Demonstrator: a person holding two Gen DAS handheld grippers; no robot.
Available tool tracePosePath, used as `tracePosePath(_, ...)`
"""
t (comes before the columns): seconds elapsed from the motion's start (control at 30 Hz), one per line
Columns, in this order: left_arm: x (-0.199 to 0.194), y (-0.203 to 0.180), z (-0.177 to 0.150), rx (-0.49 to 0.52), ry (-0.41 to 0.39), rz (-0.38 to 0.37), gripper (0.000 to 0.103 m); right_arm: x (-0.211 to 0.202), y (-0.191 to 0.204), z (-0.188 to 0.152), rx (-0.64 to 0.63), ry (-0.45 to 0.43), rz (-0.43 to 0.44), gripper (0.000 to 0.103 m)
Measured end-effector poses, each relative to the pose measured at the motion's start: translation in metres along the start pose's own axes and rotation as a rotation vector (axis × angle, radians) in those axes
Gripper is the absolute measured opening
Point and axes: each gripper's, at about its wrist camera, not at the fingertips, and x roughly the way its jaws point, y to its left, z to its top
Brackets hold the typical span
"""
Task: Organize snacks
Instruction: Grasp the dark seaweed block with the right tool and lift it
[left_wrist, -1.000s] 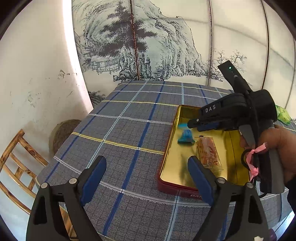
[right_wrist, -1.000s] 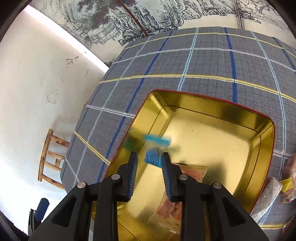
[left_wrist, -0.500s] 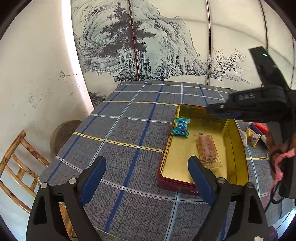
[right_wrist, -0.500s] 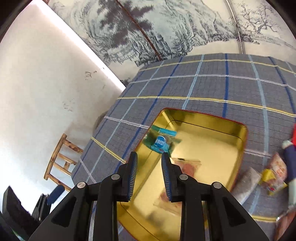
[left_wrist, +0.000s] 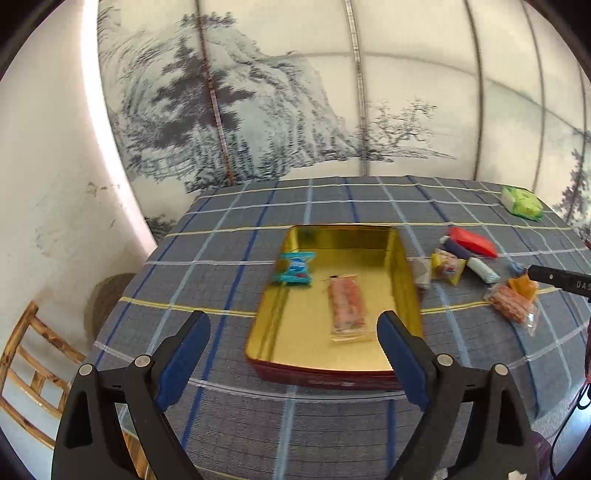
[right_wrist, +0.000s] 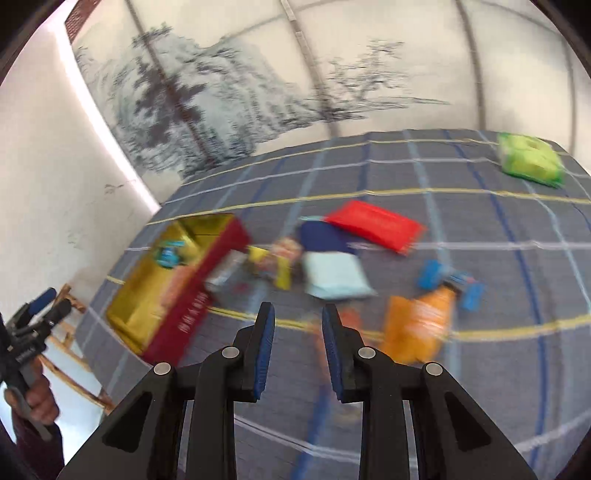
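A gold tin with red outer walls (left_wrist: 402, 280) lies open on the checked cloth. Inside it lies a pink-orange snack packet (left_wrist: 347, 310), and a teal candy packet (left_wrist: 295, 268) rests against its left rim. My left gripper (left_wrist: 293, 325) hangs open and empty just short of the tin's near wall. My right gripper (right_wrist: 298, 314) is shut with nothing between its pads, above the cloth to the right of the tin (right_wrist: 184, 317). Ahead of it lie loose snacks: an orange packet (right_wrist: 417, 325), a pale blue one (right_wrist: 334, 277) and a red one (right_wrist: 376, 225).
A green pack (right_wrist: 528, 158) sits near the far right corner of the table. A wooden chair (left_wrist: 22, 354) stands off the table's left edge, and a painted screen backs the table. A hand holds the left gripper (right_wrist: 40, 310) at the left.
My right gripper left the teal packet at the tin's left rim and swung right, out over the loose snacks. The left gripper drew back a little, still open.
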Motion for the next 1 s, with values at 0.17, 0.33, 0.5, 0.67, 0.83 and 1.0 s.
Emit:
tracePosePath(0.17, -0.012, -0.032, 0.008, 0.057, -0.041, -0.062, 0.091, -0.016, -0.040, -0.018, 0.044, 0.020, 0.050, 0.028)
tracePosePath(0.33, -0.021, -0.042, 0.018, 0.033, -0.074, -0.086, 0.092, 0.012, 0.018, 0.003, -0.157, 0.058, 0.196, 0.043)
tracePosePath(0.5, -0.026, -0.041, 0.017, 0.066, -0.084, -0.046, 0.094, 0.054, 0.080, 0.023, -0.511, 0.052, 0.210, 0.086)
tracePosePath(0.67, -0.019, -0.028, 0.019, 0.038, -0.075, -0.024, 0.095, 0.100, 0.113, 0.035, -0.787, 0.124, 0.201, 0.086)
tracePosePath(0.83, -0.002, -0.024, 0.019, 0.024, -0.039, -0.031, 0.095, 0.140, 0.128, 0.037, -0.962, 0.241, 0.202, 0.086)
tracePosePath(1.0, 0.010, -0.026, 0.021, 0.027, -0.024, -0.032, 0.095, 0.176, 0.128, 0.042, -1.002, 0.370, 0.225, 0.064)
